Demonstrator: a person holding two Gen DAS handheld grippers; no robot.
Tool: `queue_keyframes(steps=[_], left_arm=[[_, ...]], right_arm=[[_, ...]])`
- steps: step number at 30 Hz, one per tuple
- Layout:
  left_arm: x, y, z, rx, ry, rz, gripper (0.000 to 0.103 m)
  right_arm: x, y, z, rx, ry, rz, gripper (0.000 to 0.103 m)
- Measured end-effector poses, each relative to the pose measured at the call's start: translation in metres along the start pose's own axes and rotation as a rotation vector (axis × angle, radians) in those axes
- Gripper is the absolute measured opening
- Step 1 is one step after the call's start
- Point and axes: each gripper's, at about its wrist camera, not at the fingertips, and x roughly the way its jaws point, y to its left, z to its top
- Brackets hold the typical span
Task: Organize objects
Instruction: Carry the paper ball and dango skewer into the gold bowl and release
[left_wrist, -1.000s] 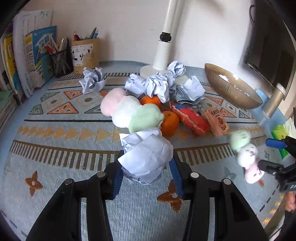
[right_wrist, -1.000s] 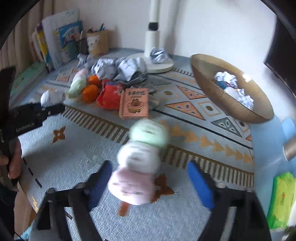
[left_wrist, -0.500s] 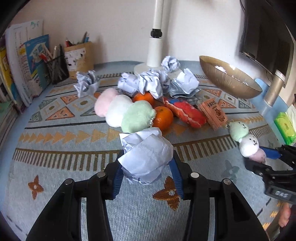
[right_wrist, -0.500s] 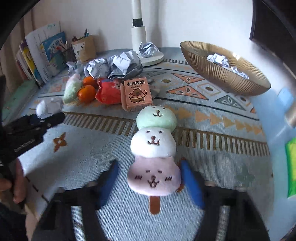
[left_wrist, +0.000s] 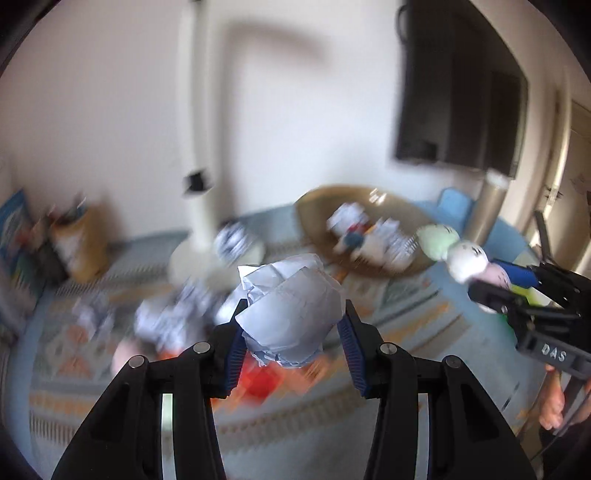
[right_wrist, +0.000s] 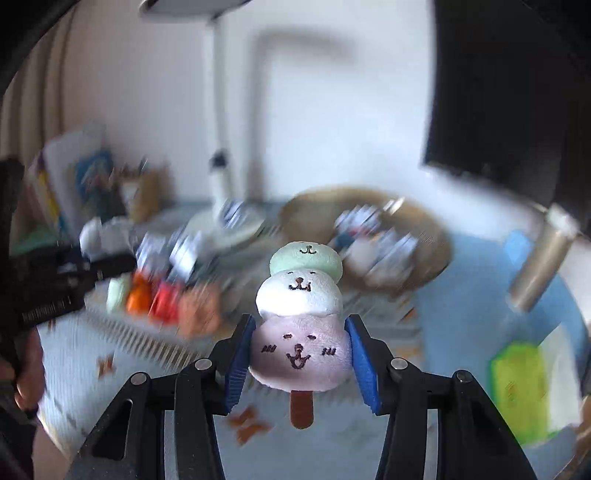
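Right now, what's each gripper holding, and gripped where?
Left gripper: crumpled paper ball, pinched across its sides. Right gripper: jaws closing on the plush dango skewer, pads on the sides of the pink bottom ball, stick hanging below.

Home room, patterned rug (left_wrist: 424, 325), wall-mounted TV (left_wrist: 458, 92), white floor lamp pole (left_wrist: 195, 110), stacked books (right_wrist: 62, 173)

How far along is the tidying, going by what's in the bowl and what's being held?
Partly done. Crumpled papers already lie in the brown bowl. In hand: the left gripper clamps a paper ball, and the right gripper's jaws are closing on a plush ice-cream toy; both are off the rug. Left: blurred paper balls, oranges and red packets on the patterned rug.
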Motion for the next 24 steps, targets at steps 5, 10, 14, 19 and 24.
queue_keyframes(steps=[5, 10, 14, 19, 24], left_arm=[[0.041, -0.023, 0.061, -0.082, -0.018, -0.111, 0.044], [0.093, -0.050, 0.092, -0.063, 0.011, -0.096, 0.044], [0.115, -0.066, 0.104, -0.044, 0.000, -0.086, 0.046], [0.144, -0.067, 0.102, -0.043, 0.018, -0.032, 0.102], [0.140, -0.043, 0.081, -0.123, 0.085, -0.081, 0.102]], right_arm=[[0.001, -0.061, 0.053, 0.142, -0.096, 0.004, 0.049], [0.033, -0.106, 0.093, 0.308, -0.103, 0.005, 0.049], [0.053, -0.117, 0.108, 0.362, -0.096, 0.031, 0.050], [0.069, -0.114, 0.118, 0.345, -0.075, 0.005, 0.081], [0.076, -0.119, 0.102, 0.331, -0.033, 0.005, 0.084]])
